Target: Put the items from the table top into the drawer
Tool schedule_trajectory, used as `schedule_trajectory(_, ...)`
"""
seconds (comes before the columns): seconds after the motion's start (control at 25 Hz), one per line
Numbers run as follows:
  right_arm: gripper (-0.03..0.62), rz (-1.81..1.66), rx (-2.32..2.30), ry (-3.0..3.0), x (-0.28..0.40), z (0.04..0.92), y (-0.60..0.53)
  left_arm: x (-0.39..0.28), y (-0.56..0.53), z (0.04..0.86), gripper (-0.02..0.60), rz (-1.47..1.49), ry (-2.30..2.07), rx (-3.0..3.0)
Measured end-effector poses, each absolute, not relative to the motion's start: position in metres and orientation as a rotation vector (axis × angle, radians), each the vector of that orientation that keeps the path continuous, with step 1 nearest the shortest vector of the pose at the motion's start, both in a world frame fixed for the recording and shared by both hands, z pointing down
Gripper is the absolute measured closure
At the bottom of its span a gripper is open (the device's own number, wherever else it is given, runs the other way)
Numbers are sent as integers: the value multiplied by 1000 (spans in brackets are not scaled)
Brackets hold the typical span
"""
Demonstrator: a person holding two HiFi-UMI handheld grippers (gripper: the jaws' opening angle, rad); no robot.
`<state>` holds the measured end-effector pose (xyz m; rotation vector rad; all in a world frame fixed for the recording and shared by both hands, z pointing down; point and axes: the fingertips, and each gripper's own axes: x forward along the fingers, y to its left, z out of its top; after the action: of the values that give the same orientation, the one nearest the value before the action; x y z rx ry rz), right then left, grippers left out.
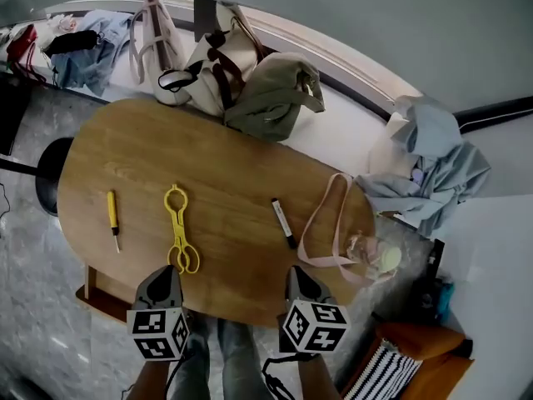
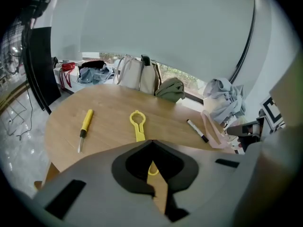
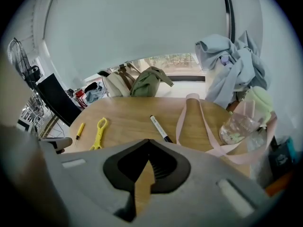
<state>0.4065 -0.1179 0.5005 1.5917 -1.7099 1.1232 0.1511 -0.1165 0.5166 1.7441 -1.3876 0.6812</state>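
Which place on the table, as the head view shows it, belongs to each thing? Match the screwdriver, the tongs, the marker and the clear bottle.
Things:
1. yellow screwdriver
2. yellow tongs
3. marker
4. clear bottle

Places:
A. at the right edge, by the pink strap
B. nearest the left end of the table
C. just ahead of the left gripper
D. between the tongs and the pink strap

Pairs: 1-B, 2-C, 3-D, 4-A.
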Motion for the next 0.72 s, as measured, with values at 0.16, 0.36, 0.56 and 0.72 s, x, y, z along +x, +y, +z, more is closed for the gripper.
schedule_trajectory(0.16, 588, 1136, 1585, -1692, 409, 516, -111, 146, -112, 531, 586, 686, -1396, 1723)
schedule_trajectory(0.36, 589, 1126, 1579, -1696, 411, 522, -112, 137, -109, 536, 586, 690, -1410, 1700)
schedule_trajectory(0.56, 565, 1102, 1539, -1700, 414, 532, -121, 135, -108, 542, 586, 689, -1418, 1676)
schedule_trajectory(0.72, 553, 1083, 1492, -1710, 415, 542, -130, 136, -103, 551, 586, 695, -1413, 1653)
